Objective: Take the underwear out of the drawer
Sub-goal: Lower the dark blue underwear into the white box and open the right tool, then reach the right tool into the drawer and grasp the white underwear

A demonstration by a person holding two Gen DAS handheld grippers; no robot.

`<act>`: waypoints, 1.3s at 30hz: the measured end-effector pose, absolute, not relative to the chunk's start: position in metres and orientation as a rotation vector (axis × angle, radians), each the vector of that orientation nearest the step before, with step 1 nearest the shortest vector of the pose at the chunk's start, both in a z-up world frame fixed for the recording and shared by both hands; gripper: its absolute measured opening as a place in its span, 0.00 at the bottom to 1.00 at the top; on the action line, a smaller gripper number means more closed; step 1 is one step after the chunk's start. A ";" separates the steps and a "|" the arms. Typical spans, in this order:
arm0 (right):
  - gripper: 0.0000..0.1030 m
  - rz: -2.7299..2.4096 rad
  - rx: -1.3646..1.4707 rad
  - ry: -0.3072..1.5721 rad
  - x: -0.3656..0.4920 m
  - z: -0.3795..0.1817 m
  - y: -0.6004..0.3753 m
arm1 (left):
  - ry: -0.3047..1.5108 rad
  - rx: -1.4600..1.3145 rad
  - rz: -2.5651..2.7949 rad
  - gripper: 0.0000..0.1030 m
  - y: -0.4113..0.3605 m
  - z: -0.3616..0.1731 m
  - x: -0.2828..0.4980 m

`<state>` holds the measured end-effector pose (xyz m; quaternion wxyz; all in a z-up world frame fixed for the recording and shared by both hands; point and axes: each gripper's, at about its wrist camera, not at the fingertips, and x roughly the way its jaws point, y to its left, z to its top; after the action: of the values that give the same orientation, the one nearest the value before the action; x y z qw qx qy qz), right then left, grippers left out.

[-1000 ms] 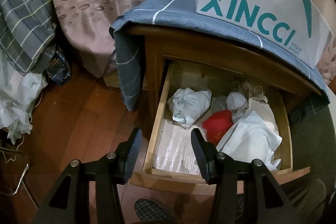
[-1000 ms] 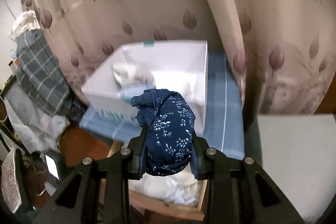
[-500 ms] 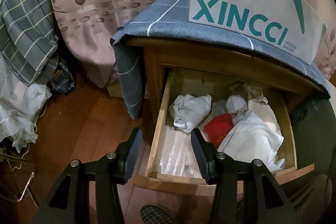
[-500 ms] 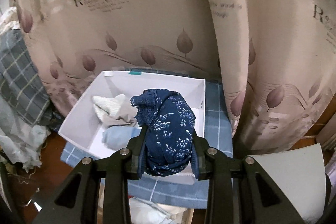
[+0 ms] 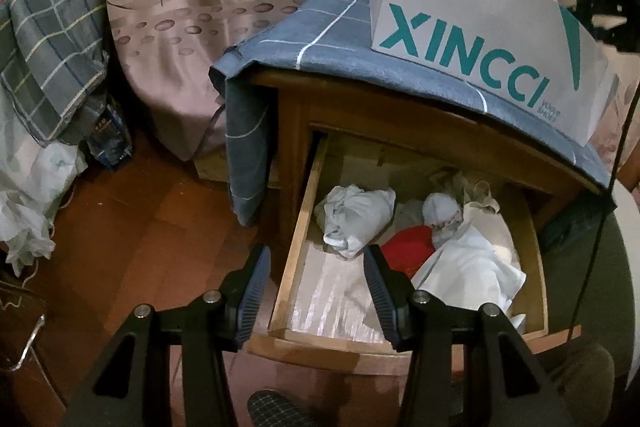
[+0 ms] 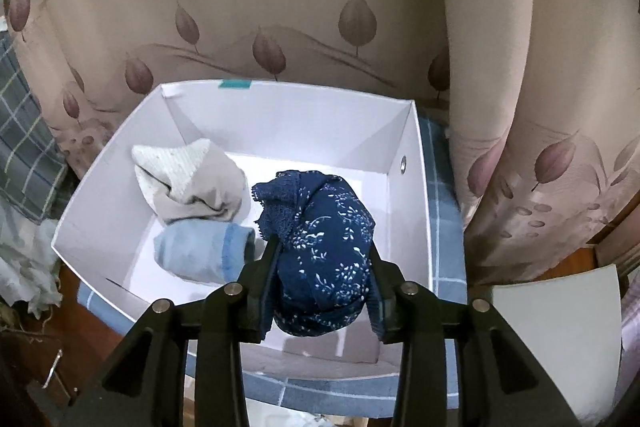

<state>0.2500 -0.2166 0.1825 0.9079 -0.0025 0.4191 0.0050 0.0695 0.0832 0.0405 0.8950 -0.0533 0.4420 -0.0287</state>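
The right hand-held gripper (image 6: 322,269) pinches the navy floral underwear (image 6: 320,251) above the white shoe box (image 6: 412,211); its jaws have just been opening, the bundle still between them and hiding the box floor beneath. At lower centre, the left hand-held gripper (image 5: 316,287) stands spread and empty over the open drawer (image 5: 296,251), whose back is shadowed; bare liner lies at its front left.
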 end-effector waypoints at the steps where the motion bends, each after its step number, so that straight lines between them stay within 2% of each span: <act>1: 0.40 0.008 -0.006 0.865 0.251 0.181 -0.217 | 0.914 -0.118 -0.063 0.48 0.084 0.040 0.069; 3: 0.45 0.004 -0.005 0.863 0.250 0.179 -0.217 | 0.913 -0.130 -0.067 0.48 0.086 0.041 0.069; 5: 0.56 0.002 -0.007 0.856 0.248 0.180 -0.218 | 0.917 -0.134 -0.066 0.48 0.087 0.040 0.070; 12: 0.66 0.049 -0.027 0.797 0.214 0.212 -0.214 | 0.928 -0.137 -0.063 0.48 0.086 0.038 0.071; 14: 0.75 0.083 -0.036 0.786 0.196 0.221 -0.209 | 0.928 -0.138 -0.060 0.48 0.085 0.038 0.071; 20: 0.79 0.176 -0.087 0.821 0.140 0.219 -0.191 | 0.933 -0.131 -0.055 0.48 0.084 0.037 0.071; 27: 0.81 0.252 -0.003 0.980 0.107 0.171 -0.185 | 0.939 -0.140 -0.054 0.48 0.086 0.036 0.072; 36: 0.83 0.201 0.111 1.271 0.109 0.059 -0.182 | 0.935 -0.180 -0.050 0.48 0.094 0.035 0.072; 39: 0.88 0.180 0.142 1.370 0.121 0.019 -0.172 | 0.933 -0.195 -0.050 0.48 0.097 0.036 0.072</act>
<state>0.1205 -0.1720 0.0190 0.7683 0.0655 0.6312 0.0832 0.0716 0.0965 0.0356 0.8883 -0.0938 0.4489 -0.0241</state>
